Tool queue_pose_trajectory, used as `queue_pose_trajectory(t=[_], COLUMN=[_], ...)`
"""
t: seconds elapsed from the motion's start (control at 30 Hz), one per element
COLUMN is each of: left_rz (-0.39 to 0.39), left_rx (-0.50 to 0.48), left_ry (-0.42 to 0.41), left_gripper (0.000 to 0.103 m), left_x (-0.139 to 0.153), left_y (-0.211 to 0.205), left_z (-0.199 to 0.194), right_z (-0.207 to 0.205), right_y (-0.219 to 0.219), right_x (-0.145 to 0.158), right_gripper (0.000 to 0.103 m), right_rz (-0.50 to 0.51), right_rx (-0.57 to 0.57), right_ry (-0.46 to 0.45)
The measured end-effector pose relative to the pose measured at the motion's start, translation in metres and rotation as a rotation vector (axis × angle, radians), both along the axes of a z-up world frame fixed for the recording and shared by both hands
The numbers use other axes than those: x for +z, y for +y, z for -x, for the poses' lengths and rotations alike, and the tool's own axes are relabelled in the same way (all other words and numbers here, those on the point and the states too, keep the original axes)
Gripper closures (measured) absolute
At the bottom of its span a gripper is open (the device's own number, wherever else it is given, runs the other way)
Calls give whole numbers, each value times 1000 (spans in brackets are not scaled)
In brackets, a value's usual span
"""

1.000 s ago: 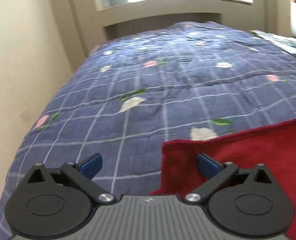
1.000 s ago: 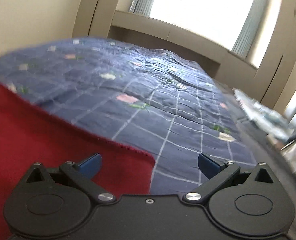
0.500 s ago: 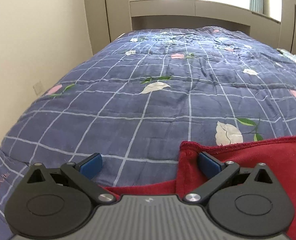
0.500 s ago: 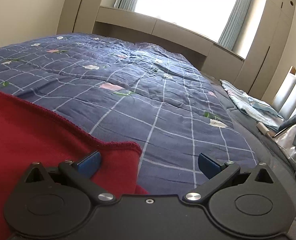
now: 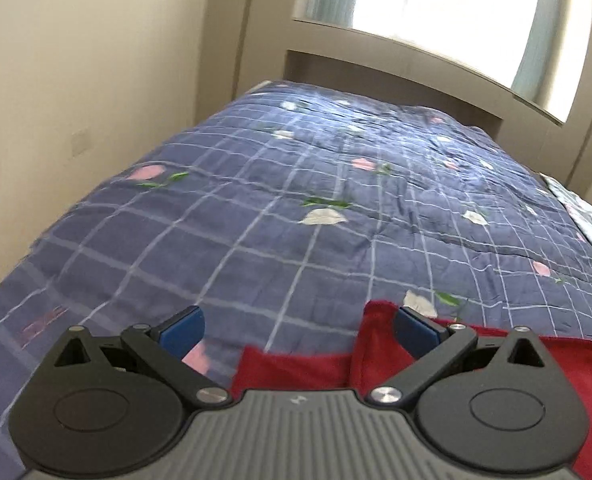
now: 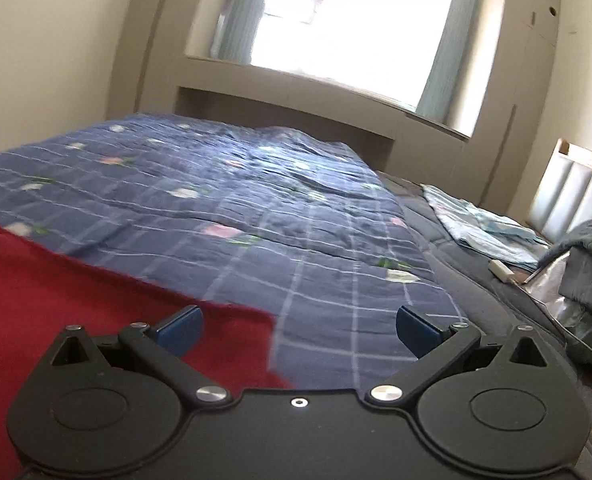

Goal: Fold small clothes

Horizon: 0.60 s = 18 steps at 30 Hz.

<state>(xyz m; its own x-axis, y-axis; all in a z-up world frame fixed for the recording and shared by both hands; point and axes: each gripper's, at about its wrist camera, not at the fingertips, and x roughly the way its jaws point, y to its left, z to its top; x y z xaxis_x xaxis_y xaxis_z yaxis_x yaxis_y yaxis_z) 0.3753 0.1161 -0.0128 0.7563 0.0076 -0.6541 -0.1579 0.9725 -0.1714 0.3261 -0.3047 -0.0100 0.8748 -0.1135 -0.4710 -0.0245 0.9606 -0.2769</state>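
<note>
Red garment lies flat on the bed quilt, long edge running L–R betw. the two grippers. Its L corner, bunched w/ a raised fold, sits just at the left gripper, touching or nearly touching the R-side finger; its R corner sits under the right gripper, by the L-side finger. Both sets of fingers spread wide, pinching nothing. Judgement: each hand is nearest its own corner, so next move prob. closes on both.

A bed is covered by a blue checked quilt with flowers. Behind it, a bright window with pale curtains is seen. Beige walls are at the side.
</note>
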Motion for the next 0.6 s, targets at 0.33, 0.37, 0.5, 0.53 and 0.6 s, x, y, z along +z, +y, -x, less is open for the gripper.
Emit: queue_pose_trajectory(t=[0.33,0.37,0.5,0.53,0.6], left_rz=[-31,-20,-28,-48,-84], left_rx=[55,69,89,87,94], left_ry=[22,27,35,32,32], left_gripper=[0,0,0,0,0], left_x=[-12,-15,-23,-25,-28], left_y=[-27,-29,-37,-40,-42], left_z=[122,131,156,159,161], right_z=[98,103,115,116,121], right_y=[70,75,87,87,84], right_x=[-14,-18,-38,-43,-51], right_gripper=[1,1,1,1,1], right_rz=[-68,-70,-32,-31,-50], right_rx=[47,44,23,17,2], right_ry=[-18,-21,-11,-12,-27])
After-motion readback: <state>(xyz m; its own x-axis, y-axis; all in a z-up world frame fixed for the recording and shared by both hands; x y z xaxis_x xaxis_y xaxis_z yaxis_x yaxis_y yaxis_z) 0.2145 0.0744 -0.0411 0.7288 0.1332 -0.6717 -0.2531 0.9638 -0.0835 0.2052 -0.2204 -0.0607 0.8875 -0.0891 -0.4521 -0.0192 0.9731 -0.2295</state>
